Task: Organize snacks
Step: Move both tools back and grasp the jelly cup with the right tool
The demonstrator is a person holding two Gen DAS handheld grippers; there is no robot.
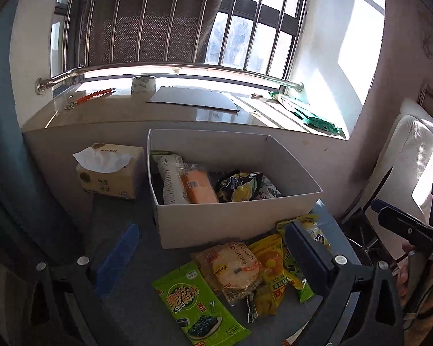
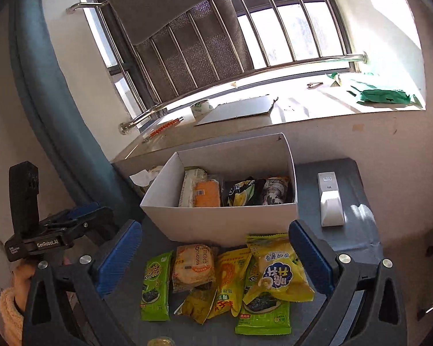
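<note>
Box: the white box [image 2: 219,222], centre of the right wrist view, already holds several packets, among them an orange packet [image 2: 206,193] and a dark packet [image 2: 242,193].
Left to do: about six loose snack packets [image 2: 216,276] lie on the worktop [image 2: 358,239] just in front of the box, lower centre.
Progress: judged roughly midway.
Left claw [image 1: 213,259]: spread wide, empty.
Right claw [image 2: 216,256]: spread wide, empty, hovering above the loose packets.
</note>
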